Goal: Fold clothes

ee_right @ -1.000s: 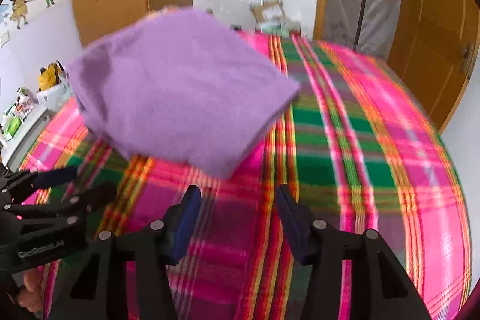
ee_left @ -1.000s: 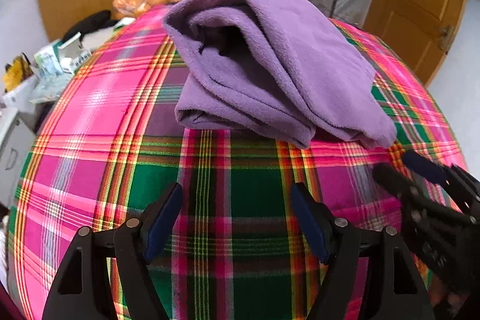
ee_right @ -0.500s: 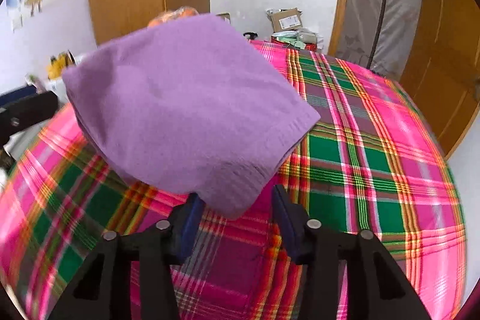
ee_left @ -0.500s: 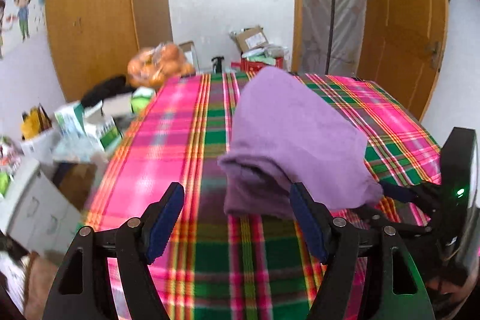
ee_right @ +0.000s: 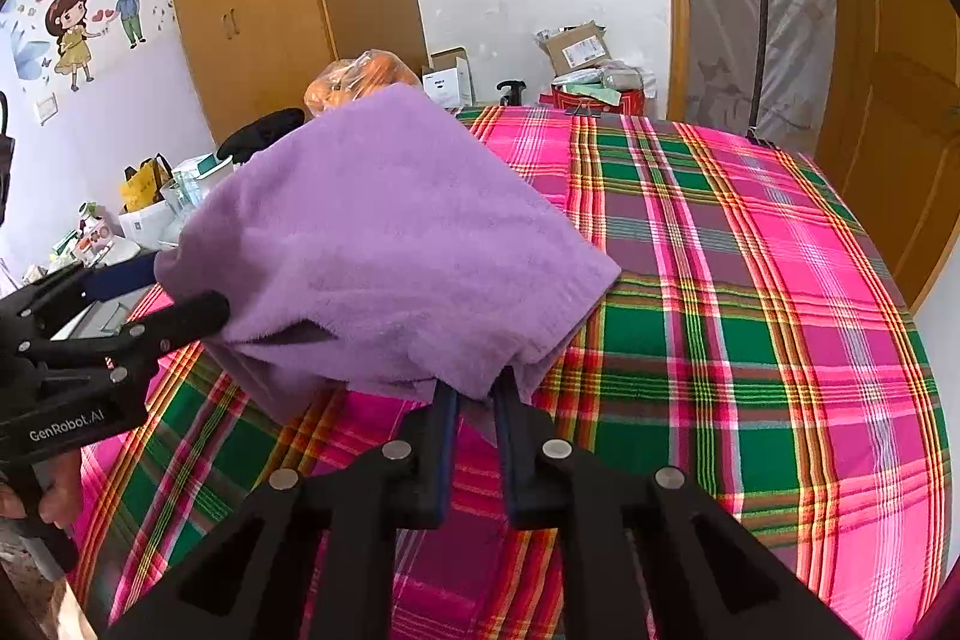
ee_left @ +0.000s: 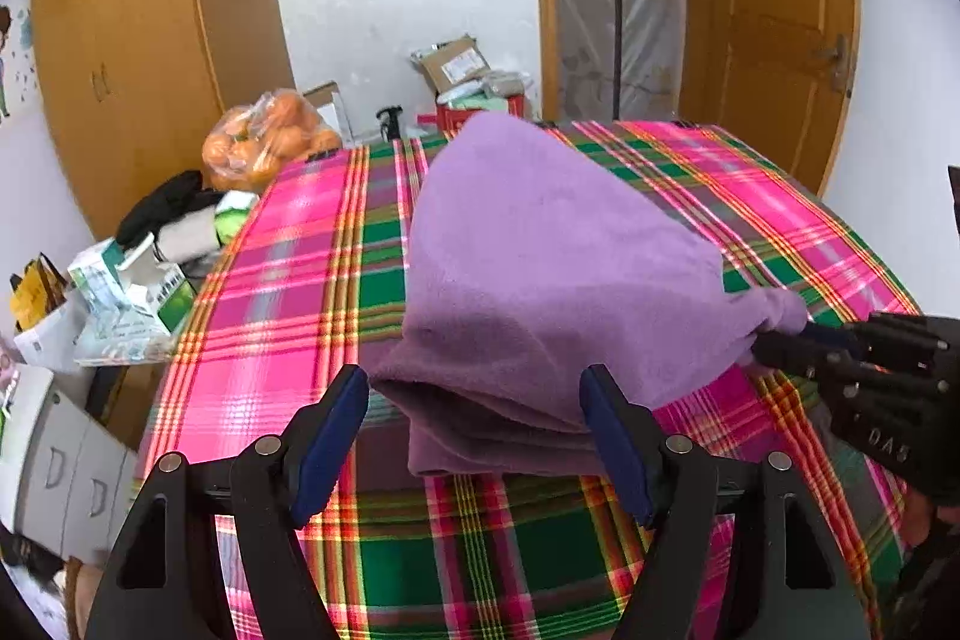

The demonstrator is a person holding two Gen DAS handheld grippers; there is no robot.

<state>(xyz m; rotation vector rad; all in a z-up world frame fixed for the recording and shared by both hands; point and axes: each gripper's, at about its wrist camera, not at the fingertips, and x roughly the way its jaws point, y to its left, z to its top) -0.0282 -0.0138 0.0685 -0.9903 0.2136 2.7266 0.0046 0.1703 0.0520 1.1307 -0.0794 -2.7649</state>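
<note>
A folded purple fleece cloth point(ee_left: 540, 268) lies on the pink and green plaid bedspread point(ee_left: 288, 280). My left gripper point(ee_left: 474, 430) is open, and the cloth's thick near edge sits between its blue pads without being pinched. My right gripper point(ee_right: 477, 400) is shut on the near hem of the cloth point(ee_right: 384, 244) and holds that edge a little above the bed. From the left wrist view the right gripper point(ee_left: 804, 340) clamps the cloth's right corner. The right wrist view shows the left gripper point(ee_right: 150, 292) open at the cloth's left corner.
A bag of oranges point(ee_left: 270, 142), cardboard boxes point(ee_left: 450, 64) and dark clothing point(ee_left: 162, 202) crowd the far left end of the bed. Cartons and a white cabinet point(ee_left: 54, 460) stand along the left side. A wooden door point(ee_left: 774, 40) is at the right. A hand point(ee_right: 36, 502) holds the left gripper.
My right gripper has closed on the cloth's near hem and lifted it slightly. My left gripper has come forward until the cloth's edge sits between its open fingers.
</note>
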